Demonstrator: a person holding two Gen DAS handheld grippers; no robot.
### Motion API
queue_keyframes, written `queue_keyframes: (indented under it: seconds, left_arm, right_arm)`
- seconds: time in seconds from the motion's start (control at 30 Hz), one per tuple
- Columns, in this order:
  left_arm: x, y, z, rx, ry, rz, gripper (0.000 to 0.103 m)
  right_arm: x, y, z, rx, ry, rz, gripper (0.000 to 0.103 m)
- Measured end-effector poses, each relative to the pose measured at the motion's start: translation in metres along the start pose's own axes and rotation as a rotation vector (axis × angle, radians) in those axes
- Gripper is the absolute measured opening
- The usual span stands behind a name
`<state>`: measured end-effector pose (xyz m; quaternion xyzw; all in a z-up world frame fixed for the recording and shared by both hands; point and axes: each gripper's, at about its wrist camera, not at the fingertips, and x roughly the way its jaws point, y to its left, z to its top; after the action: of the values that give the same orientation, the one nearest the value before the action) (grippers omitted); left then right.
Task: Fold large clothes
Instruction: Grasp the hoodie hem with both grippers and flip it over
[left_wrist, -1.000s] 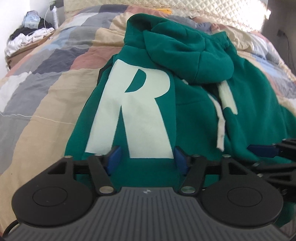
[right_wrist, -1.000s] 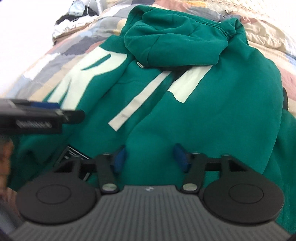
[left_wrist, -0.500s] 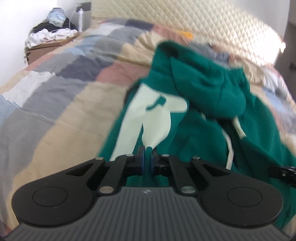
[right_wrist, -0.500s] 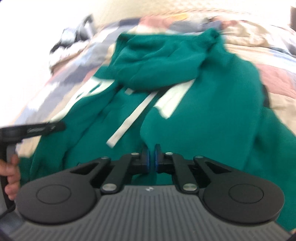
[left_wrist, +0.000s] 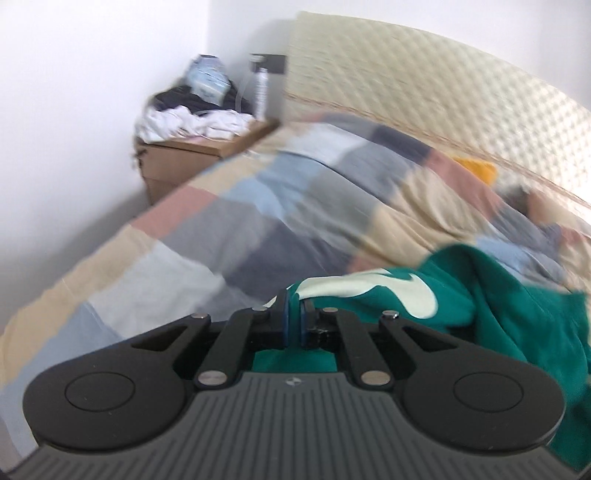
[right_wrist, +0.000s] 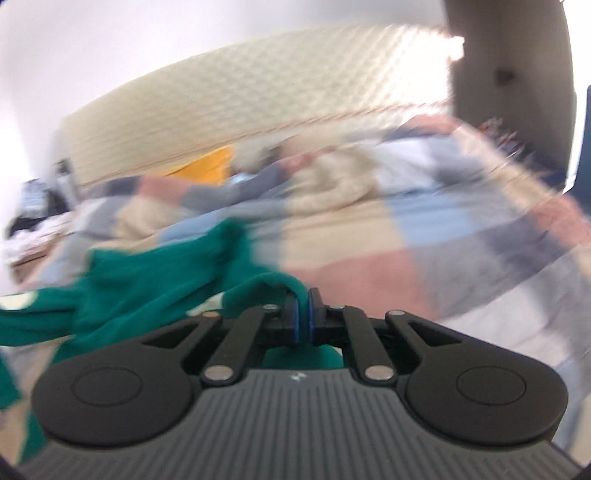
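A green hoodie (left_wrist: 517, 321) with pale lettering lies bunched on a patchwork bedspread (left_wrist: 258, 229). My left gripper (left_wrist: 294, 317) is shut on the hoodie's hem, and the cloth is lifted and folded over toward the headboard. In the right wrist view the same green hoodie (right_wrist: 147, 291) trails off to the left, with my right gripper (right_wrist: 303, 317) shut on another part of its hem. Both views are blurred by motion. The hood and sleeves are hidden under the raised cloth.
A quilted cream headboard (left_wrist: 424, 92) runs along the far side of the bed. A wooden nightstand (left_wrist: 192, 158) heaped with clothes and a bottle stands in the left corner by the white wall. An orange pillow (right_wrist: 210, 164) lies near the headboard.
Both grippers went from open over the flat hoodie to shut on its hem, then rose and swept toward the headboard, carrying the lower part of the hoodie up and over.
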<state>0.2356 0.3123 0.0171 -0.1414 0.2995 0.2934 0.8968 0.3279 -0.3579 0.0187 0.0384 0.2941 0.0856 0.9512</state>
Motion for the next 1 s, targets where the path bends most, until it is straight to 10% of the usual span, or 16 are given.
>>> queue_keyframes:
  seconds: [0.23,0.53,0.67,0.77,0.9,1.0]
  left_arm:
    - [0.106,0.023,0.028,-0.063,-0.012,0.137,0.006]
    - [0.227,0.046,-0.010,-0.052,0.074,0.170,0.007]
    - [0.234,0.047,-0.012,-0.050,0.068,0.158,0.007]
    - [0.223,0.042,-0.010,-0.059,0.082,0.119,0.044]
    - [0.185,0.029,-0.012,-0.065,0.057,0.072,0.064]
    - [0.149,0.017,-0.015,-0.046,0.047,0.034,0.064]
  right_arm:
    - [0.064,-0.105,0.024,0.166,-0.065,-0.253,0.008]
    - [0.170,-0.163,-0.049,0.207,-0.020,-0.396,0.009]
    - [0.179,-0.159,-0.064,0.247,-0.048,-0.378,0.010]
    - [0.171,-0.152,-0.059,0.258,-0.083,-0.376,0.012]
    - [0.145,-0.141,-0.049,0.284,-0.120,-0.360,0.056]
    - [0.116,-0.126,-0.042,0.285,-0.155,-0.289,0.055]
